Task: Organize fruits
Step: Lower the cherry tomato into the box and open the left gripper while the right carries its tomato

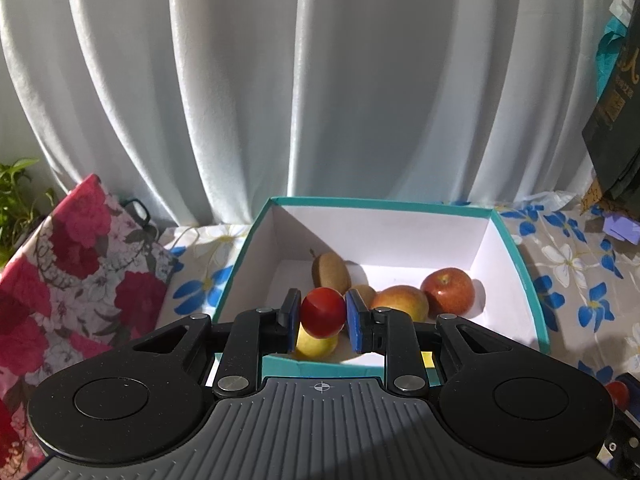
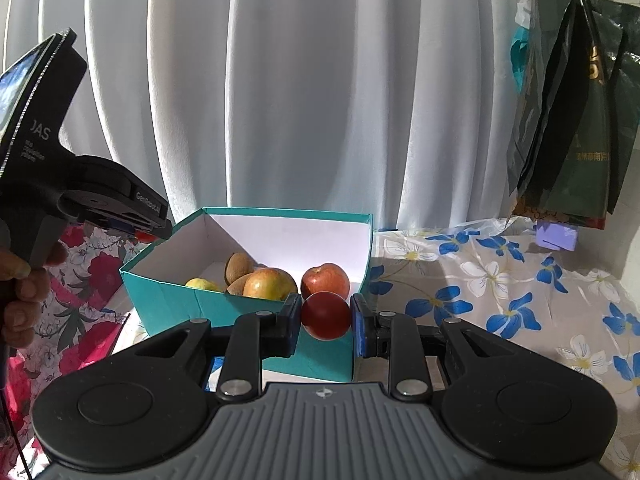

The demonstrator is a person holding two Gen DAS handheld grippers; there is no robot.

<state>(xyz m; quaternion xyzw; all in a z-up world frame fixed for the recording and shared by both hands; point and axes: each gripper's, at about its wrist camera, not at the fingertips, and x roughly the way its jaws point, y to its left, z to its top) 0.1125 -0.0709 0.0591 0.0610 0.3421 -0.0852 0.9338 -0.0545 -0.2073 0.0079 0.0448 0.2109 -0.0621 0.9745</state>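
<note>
A teal box [image 1: 520, 268] with a white inside holds a kiwi [image 1: 330, 271], an orange-yellow apple [image 1: 400, 303], a red apple [image 1: 448, 290] and a yellow fruit [image 1: 316, 345]. My left gripper [image 1: 323, 318] is shut on a small red tomato [image 1: 322, 312], held over the box's near edge. My right gripper [image 2: 326, 316] is shut on another small red tomato [image 2: 325, 315], held in front of the box [image 2: 168, 300], near its right corner. The left gripper [image 2: 144, 224] also shows at the left of the right wrist view, above the box's left rim.
The box stands on a cloth with blue and white flowers [image 2: 500, 280]. A red-flowered cloth [image 1: 72, 264] lies to the left. White curtains [image 1: 320, 80] hang behind. Dark bags [image 2: 568, 120] hang at the right. A green plant [image 1: 16, 196] is at the far left.
</note>
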